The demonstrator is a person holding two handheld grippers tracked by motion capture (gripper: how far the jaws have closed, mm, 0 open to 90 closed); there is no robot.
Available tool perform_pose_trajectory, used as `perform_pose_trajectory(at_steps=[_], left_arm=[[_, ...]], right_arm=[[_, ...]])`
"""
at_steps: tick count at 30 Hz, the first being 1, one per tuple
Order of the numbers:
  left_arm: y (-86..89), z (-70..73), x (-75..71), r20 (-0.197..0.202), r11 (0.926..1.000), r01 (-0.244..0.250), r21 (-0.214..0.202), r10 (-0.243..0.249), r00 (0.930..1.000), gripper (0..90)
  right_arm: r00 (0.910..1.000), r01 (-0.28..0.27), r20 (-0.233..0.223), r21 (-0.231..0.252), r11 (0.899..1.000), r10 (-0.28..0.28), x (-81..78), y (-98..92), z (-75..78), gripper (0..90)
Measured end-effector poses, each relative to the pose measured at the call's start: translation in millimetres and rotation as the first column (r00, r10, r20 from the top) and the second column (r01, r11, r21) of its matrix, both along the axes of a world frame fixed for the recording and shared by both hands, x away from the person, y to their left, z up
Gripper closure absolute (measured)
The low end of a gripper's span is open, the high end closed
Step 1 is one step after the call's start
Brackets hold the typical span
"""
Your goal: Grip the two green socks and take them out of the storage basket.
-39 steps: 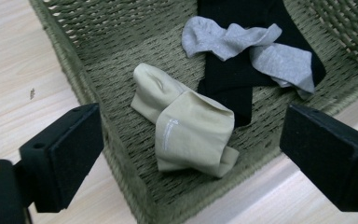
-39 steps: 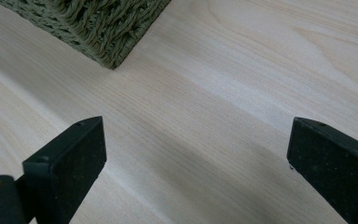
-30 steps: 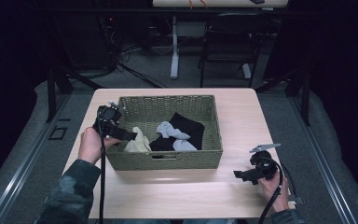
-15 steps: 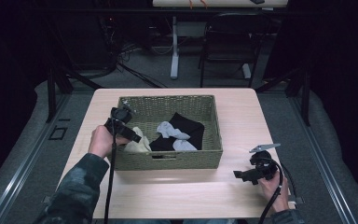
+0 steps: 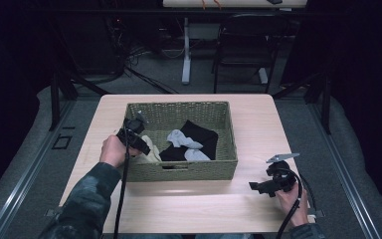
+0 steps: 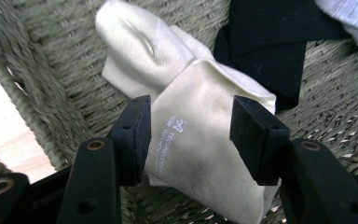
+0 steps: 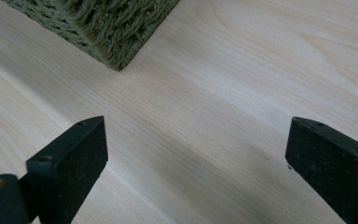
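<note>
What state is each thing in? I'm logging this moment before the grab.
Left gripper: closing around the cream sock, pads not yet pressing.
Cream sock: folded, lying in the basket.
Right gripper: open, empty.
Basket: upright, holding socks.

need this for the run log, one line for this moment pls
left gripper: in basket, jaws just closing around cream sock | right gripper: open over table | black sock, grey socks in basket

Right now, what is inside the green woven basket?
The green woven basket holds a cream sock, a black cloth and two grey socks. Anything under them is covered.
</note>
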State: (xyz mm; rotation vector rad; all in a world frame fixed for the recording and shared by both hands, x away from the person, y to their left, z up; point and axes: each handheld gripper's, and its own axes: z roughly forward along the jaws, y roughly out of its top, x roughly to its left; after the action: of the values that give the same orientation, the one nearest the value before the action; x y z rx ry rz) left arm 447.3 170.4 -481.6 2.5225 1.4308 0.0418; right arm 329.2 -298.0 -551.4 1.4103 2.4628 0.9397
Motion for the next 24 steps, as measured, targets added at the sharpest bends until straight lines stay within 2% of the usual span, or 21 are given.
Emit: perform_pose_trajectory(at_steps=[8,11,12,13,18,24], left_arm=[[1.4,-7.4,1.0,-0.037,0.9998,-0.015,0.009,0.016,0.9992,53.1],[2.0,-10.1,1.4,-0.049,0.9997,-0.015,0.019,0.016,0.9987,59.1],[2.2,-10.5,1.4,-0.049,0.9996,-0.016,0.022,0.017,0.9986,65.6],[2.4,-10.9,1.4,-0.051,0.9996,-0.015,0.024,0.016,0.9986,65.6],[4.0,-10.1,-0.2,-0.043,0.9994,0.002,0.034,-0.001,0.9991,85.5],[8.7,-3.1,-4.3,-0.009,0.9999,0.009,0.009,-0.009,0.9999,89.3]], right_arm=[[0.9999,-0.004,0.011,-0.003,1.0,0.004,-0.9,0.5,1.8,5.4],[0.9998,-0.001,0.021,0.001,1.0,0.001,-1.2,0.5,2.0,5.5],[0.9999,0.002,0.015,0.002,1.0,-0.002,-1.2,0.3,1.9,5.5],[0.9999,0.002,0.015,0.002,1.0,-0.002,-1.2,0.3,1.9,5.5],[0.9999,0.003,0.016,0.006,1.0,-0.003,-1.3,-0.8,2.4,5.7],[0.9998,0.0,0.02,0.008,1.0,-0.001,-1.0,-1.7,2.2,5.7]])
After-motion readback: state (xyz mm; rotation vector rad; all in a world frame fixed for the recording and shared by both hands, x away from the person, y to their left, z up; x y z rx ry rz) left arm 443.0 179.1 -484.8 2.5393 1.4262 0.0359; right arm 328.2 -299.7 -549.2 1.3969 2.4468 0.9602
